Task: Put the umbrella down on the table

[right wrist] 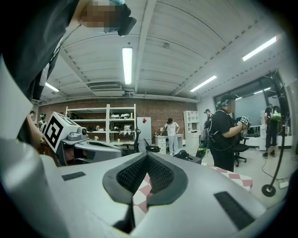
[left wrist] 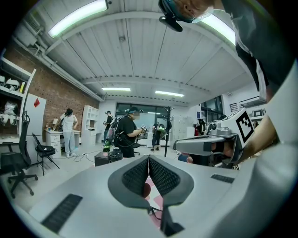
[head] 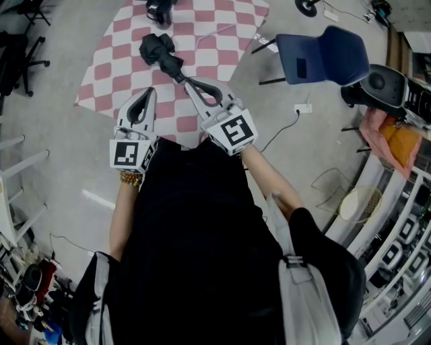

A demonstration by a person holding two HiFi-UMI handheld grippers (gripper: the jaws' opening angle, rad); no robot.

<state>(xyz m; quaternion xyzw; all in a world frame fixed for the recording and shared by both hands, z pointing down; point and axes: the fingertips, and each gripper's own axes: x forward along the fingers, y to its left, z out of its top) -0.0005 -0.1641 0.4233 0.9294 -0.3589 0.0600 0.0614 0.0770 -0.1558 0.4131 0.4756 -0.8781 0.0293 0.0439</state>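
The person wore a black top (head: 195,229) with pale grey straps (head: 306,303) over both shoulders and a beaded amber bracelet (head: 130,178) at the left wrist. The left gripper (head: 149,93) and the right gripper (head: 190,82) each had a light grey shell, black ribbed pads (left wrist: 137,175) and a white marker cube (head: 234,131) printed with black squares.

Checkered table (head: 222,40): folded black umbrella (head: 161,54) lying flat, dark object (head: 159,10) beyond.

Grey floor (head: 67,155), blue chair (head: 323,57), brick wall (right wrist: 158,108) (white shelves (right wrist: 100,118)), strip lights (right wrist: 127,65)
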